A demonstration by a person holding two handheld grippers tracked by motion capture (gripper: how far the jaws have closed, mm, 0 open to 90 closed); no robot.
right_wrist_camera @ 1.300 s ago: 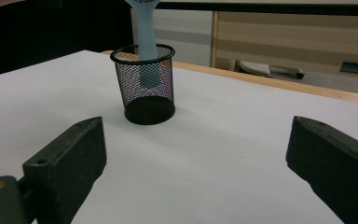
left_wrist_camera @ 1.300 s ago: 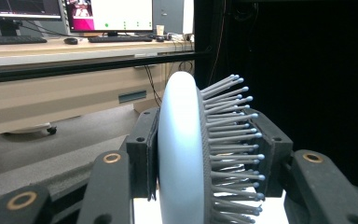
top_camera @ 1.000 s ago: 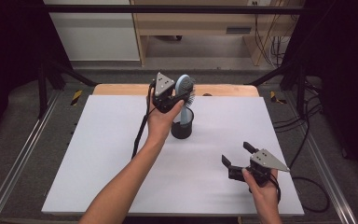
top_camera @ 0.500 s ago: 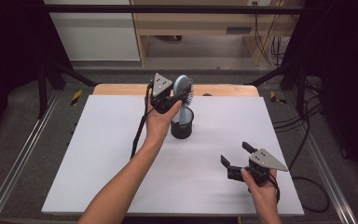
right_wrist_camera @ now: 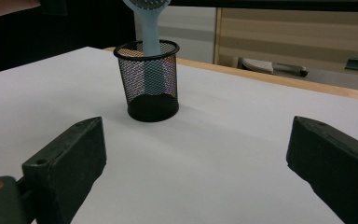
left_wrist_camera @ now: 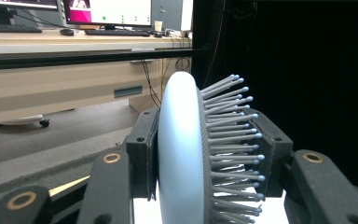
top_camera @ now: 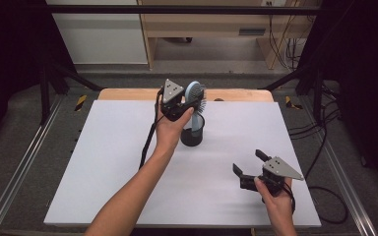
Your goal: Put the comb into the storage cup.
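The black mesh cup stands on the white table, toward its far edge and near the middle of its width. Everything else is placed from that cup.

A light blue hairbrush stands upright with its handle down inside the cup and its head rising above the rim. In the right gripper view the handle passes through the cup's rim and shows behind the mesh.

The left gripper sits just above the cup, on its left side, and pinches the brush head. In the left gripper view one pad presses the smooth back of the hairbrush and the other pad meets the bristle tips, so the head is clamped across its thickness, bristles pointing right in that view. The left hand hangs beside the cup, at its left.

The right gripper is well apart from the cup, nearer the person and to the cup's right, low over the table. Its jaws are spread wide with nothing between them, and they face toward the cup.
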